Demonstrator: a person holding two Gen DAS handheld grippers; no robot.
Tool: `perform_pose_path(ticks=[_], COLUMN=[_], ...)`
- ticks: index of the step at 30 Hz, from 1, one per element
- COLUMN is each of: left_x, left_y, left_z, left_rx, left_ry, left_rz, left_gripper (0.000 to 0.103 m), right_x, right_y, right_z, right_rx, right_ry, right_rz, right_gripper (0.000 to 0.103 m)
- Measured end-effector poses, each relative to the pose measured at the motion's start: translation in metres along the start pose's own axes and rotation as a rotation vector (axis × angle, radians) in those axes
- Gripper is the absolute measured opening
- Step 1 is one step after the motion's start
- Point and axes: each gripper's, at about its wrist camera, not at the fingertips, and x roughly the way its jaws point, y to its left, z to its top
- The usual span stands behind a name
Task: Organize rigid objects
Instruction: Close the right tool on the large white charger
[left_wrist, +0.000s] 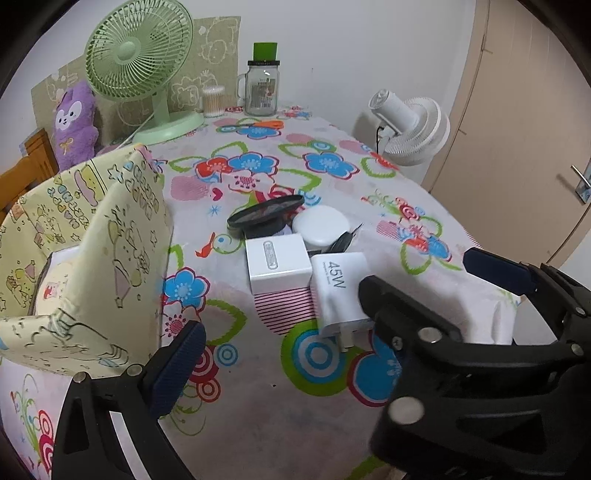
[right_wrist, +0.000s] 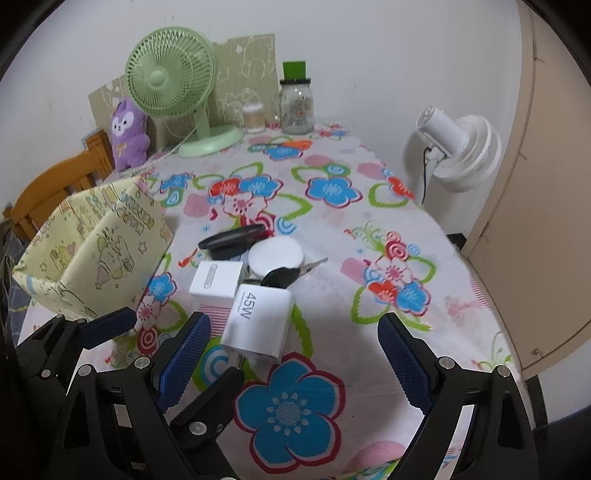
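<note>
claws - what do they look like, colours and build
Both claws are alike: black plastic frames with angular cut-out arms joined by round silver bolts. Each finger ends in a flat dark blue pad with a fine knurled texture. The right claw and left claw carry no visible cables, labels or markings. No hands or sleeves show.

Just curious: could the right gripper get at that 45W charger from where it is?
Probably yes. The right gripper is open, and the 45W charger lies just ahead with nothing between; the left gripper's finger crowds one side.
</note>
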Motion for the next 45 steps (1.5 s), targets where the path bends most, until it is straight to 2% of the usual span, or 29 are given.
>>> perform_pose_path(ticks=[10,21,26,28,32,38,45], left_x=[0.022,0.034,0.034,0.034,0.033,0.032,0.035], left_y=[0.006,0.015,0.017,0.017,0.017,0.012,-0.007], left_z=[-0.002,-0.004,-0.005,-0.005,-0.006,-0.006,-0.004], left_rx=[-0.016,-0.041,-0.052,-0.055,-0.058,-0.055,-0.005], left_ry=[0.045,0.073,0.073,0.074,0.077,0.089,0.096], left_rz=[0.02,0.07,0.065,0.063,0.062,0.058,0.023], left_gripper=[0.102,0.102,0.102,0.102,0.102,0.102,0.102], right_x=[0.032,0.052,0.054,0.053,0.053,0.05,0.042], right_y=[0.008,0.011,0.011,0.009,0.009,0.006,-0.011], right_z=[-0.001,-0.001,-0.003,-0.004,-0.006,-0.008,-0.014], right_rx=[-0.01,0.001,0.008,0.023,0.048,0.072,0.092], right_ry=[0.064,0.098,0.096,0.101,0.102,0.104,0.1], right_rz=[-0.016,0.014,0.045,0.084,0.135,0.153,0.119], right_gripper=[0.089,0.086,0.078,0.069,0.058,0.056,0.056])
